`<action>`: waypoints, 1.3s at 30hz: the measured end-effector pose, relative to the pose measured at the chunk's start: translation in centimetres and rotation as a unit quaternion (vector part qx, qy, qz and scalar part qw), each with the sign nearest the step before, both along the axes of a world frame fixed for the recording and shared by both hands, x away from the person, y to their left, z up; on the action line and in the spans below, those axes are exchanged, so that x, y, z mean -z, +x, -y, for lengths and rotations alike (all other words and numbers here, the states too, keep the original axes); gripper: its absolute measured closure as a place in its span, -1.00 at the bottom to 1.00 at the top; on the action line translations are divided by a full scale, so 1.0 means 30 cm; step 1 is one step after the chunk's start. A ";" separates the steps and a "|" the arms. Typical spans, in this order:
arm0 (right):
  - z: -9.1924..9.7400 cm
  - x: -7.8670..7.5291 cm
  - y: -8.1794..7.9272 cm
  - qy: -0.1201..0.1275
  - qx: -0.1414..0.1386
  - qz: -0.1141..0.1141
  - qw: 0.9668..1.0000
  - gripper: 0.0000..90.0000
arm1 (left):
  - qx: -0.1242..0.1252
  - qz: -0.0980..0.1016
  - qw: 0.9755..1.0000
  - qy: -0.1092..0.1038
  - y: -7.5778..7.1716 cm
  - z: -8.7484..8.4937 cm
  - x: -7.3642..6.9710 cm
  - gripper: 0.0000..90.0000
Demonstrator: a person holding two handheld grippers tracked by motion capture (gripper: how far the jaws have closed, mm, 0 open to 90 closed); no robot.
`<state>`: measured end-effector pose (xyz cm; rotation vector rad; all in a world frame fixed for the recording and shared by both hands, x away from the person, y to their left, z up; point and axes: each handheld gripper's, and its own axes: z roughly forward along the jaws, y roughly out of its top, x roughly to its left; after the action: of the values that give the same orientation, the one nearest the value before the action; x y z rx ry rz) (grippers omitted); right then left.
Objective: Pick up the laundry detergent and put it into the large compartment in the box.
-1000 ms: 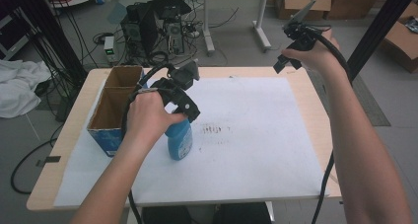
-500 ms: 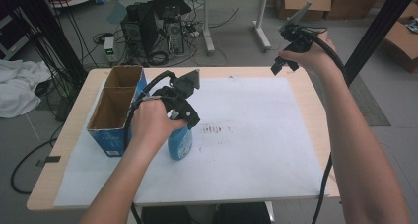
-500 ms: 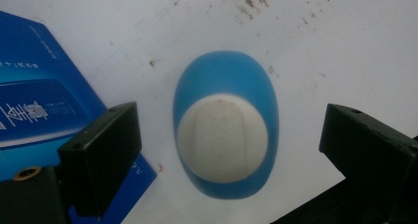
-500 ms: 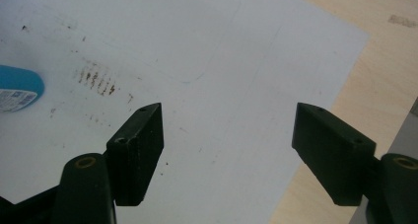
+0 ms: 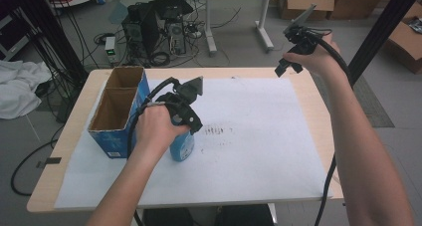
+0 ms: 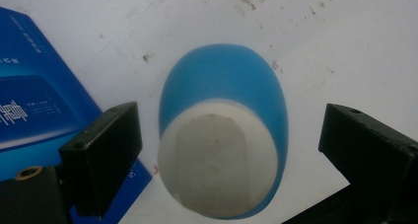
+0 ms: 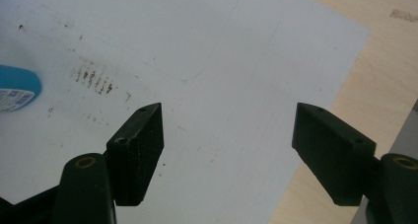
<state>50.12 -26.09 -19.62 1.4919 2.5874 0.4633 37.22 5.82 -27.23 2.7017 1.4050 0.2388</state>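
Observation:
A blue bottle (image 5: 182, 147) stands upright on the white paper sheet (image 5: 259, 136), right beside a blue cardboard box (image 5: 115, 142). My left gripper (image 5: 187, 129) hangs directly over it, pointing down. In the left gripper view the jaws stand wide apart on either side of the bottle (image 6: 224, 150), whose pale flat top faces the camera; neither jaw touches it. The left gripper (image 6: 231, 130) is open. My right gripper (image 5: 288, 61) is held high over the table's far right corner, open and empty (image 7: 226, 130); the bottle (image 7: 15, 88) shows far off at its left.
The box (image 6: 34, 105) is open-topped with two compartments and stands on the left of the sheet. Brown smudges (image 5: 214, 131) mark the paper near the middle. The wooden table edge (image 7: 355, 76) borders the sheet. Computers, cables and cardboard boxes lie on the floor beyond.
My left gripper has sunk slightly over the bottle, jaws still apart. The right gripper has barely shifted.

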 end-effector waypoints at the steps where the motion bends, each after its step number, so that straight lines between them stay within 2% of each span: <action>1: -0.001 0.001 0.000 0.001 0.001 0.000 1.000 -0.37 | 0.000 0.000 1.000 0.000 0.000 0.001 0.003 -0.78; 9: -0.007 0.006 -0.001 0.000 -0.001 -0.002 1.000 -0.37 | 0.001 -0.004 1.000 0.007 -0.001 0.005 0.034 -0.78; 17: -0.011 0.009 -0.002 0.000 0.000 -0.001 1.000 -0.37 | 0.001 -0.003 1.000 0.012 0.002 0.009 0.044 -0.76; 19: -0.011 0.010 -0.003 0.000 -0.001 -0.002 1.000 -0.37 | 0.002 -0.007 1.000 0.008 0.002 0.010 0.049 -0.66; 30: -0.009 0.019 -0.003 0.001 0.000 -0.004 1.000 -0.37 | -0.003 -0.009 1.000 0.017 0.007 0.012 0.059 -0.61; 39: -0.009 0.023 -0.003 -0.002 0.000 -0.005 1.000 -0.37 | -0.004 -0.013 1.000 0.019 0.009 0.010 0.060 -0.45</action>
<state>50.02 -25.81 -20.31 1.4971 2.5954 0.4516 37.49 5.51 -29.03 2.7395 1.4320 0.2346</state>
